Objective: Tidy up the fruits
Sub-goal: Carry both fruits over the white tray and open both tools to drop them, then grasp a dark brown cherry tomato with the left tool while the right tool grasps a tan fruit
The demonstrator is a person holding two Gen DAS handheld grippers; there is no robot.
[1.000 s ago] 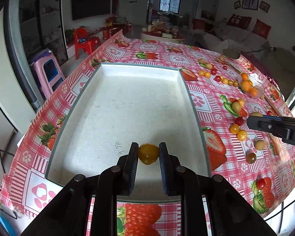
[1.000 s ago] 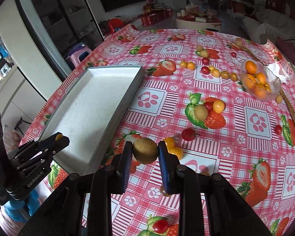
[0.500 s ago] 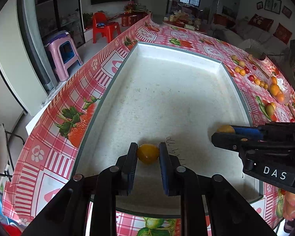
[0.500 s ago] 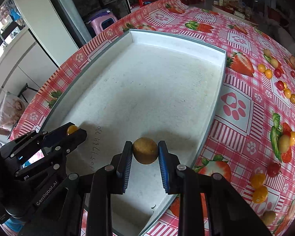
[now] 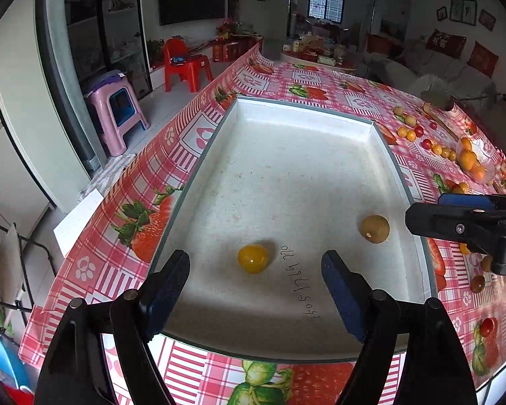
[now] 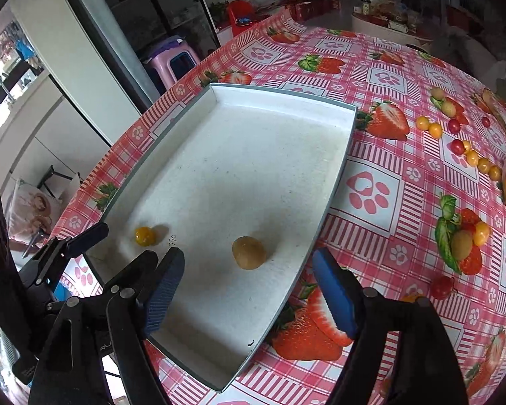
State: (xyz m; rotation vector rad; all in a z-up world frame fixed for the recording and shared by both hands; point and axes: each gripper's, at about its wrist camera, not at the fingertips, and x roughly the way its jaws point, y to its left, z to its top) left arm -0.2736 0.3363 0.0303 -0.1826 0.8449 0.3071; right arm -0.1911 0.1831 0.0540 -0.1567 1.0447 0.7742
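Both fruits lie in the tray (image 5: 307, 168) (fingers just opened wide, holding nothing); next, fetch more from the worktop (image 6: 404, 175).

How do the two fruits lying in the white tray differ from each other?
The small glossy yellow-orange round fruit is smaller and shinier than the dull tan-brown round fruit. The yellow-orange one lies nearer the left claw, beside handwritten digits; the brown one lies nearer the tray's right wall, before the right claw. Both rest loose on the white rectangular tray, touching neither claw.
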